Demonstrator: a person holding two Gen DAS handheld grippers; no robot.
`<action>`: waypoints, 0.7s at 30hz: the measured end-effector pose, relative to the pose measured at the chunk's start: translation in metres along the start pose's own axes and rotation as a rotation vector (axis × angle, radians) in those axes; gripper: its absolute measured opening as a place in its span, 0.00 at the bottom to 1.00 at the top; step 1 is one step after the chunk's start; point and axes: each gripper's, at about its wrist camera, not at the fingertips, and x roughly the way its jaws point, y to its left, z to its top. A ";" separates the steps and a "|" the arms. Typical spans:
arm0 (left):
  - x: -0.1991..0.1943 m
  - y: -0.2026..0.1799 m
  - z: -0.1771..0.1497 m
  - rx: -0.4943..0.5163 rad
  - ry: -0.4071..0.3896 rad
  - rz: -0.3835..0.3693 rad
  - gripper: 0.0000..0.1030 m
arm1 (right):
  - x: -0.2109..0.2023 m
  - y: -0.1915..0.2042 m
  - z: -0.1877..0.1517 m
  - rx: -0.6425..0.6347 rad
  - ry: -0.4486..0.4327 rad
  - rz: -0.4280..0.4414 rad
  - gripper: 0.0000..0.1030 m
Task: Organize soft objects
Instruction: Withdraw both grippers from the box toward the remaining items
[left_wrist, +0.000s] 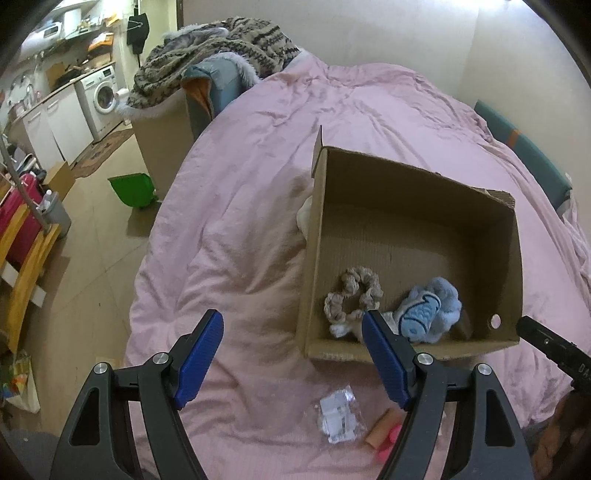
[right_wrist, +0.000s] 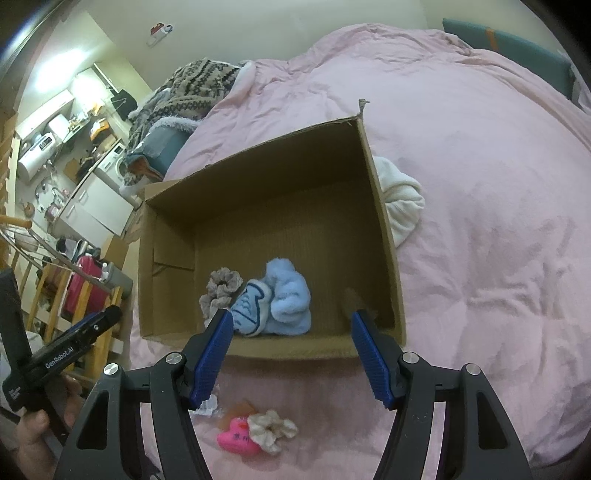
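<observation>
Both the left gripper (left_wrist: 293, 332) and right gripper (right_wrist: 291, 325) hang wide open and empty above the cardboard box (right_wrist: 384, 229), where a fluffy blue plush (right_wrist: 288, 302) lies beyond the jaws.

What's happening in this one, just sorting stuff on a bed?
A person holds two handheld grippers over a pink bedspread, putting soft items into a cardboard box. The box already holds a beige scrunchie and a blue plush toy. The left gripper and the right gripper are both open and empty. A pink heart plush, a cream scrunchie and a white cloth lie outside the box.
</observation>
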 end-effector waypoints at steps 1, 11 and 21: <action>-0.002 0.000 -0.002 0.000 0.003 -0.001 0.73 | -0.002 0.000 -0.002 -0.001 0.002 0.001 0.68; -0.012 -0.008 -0.034 0.058 0.030 0.016 0.73 | -0.013 -0.001 -0.024 0.031 0.036 0.021 0.68; 0.000 -0.010 -0.057 0.071 0.096 0.024 0.73 | -0.008 0.003 -0.046 0.024 0.099 -0.021 0.68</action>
